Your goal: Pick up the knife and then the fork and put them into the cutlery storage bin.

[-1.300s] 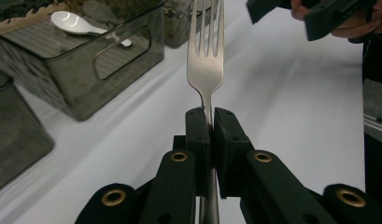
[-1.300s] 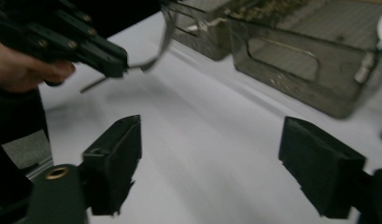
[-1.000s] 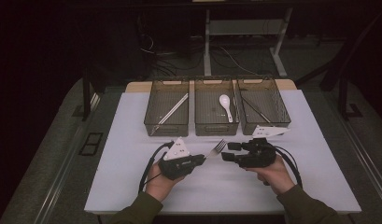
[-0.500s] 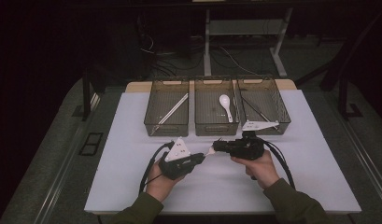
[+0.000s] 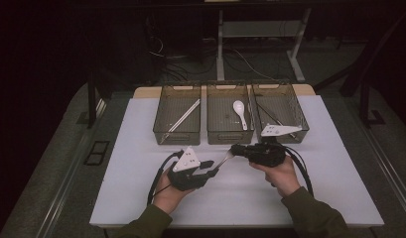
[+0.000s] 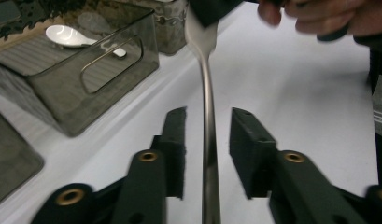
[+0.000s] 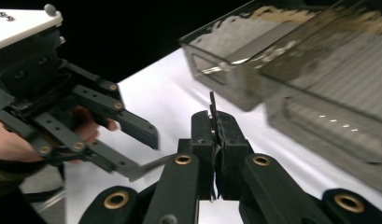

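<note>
A metal fork [image 5: 224, 159] hangs above the white table [image 5: 141, 148] between the two grippers. My right gripper [image 5: 235, 148] is shut on the fork's head, and the tines [image 7: 212, 105] stick out past its closed jaws [image 7: 215, 123]. The handle [image 6: 206, 140] runs between the jaws of my left gripper [image 6: 207, 144], with a gap on each side. Those jaws have just been opening and their pads [image 6: 177, 140] no longer press on the handle. In the high view my left gripper [image 5: 208, 166] points right, toward the other one.
Three clear trays [image 5: 176, 134] stand in a row at the table's far side. The left one holds pale chopsticks [image 5: 183, 116], the middle one a white spoon [image 5: 239, 113], the right one a dark utensil [image 5: 270, 115]. Cables trail back from both grippers.
My right gripper has moved left to the fork's head and shut on it. My left gripper's jaws have opened off the handle. The left hand has stayed where it was.
</note>
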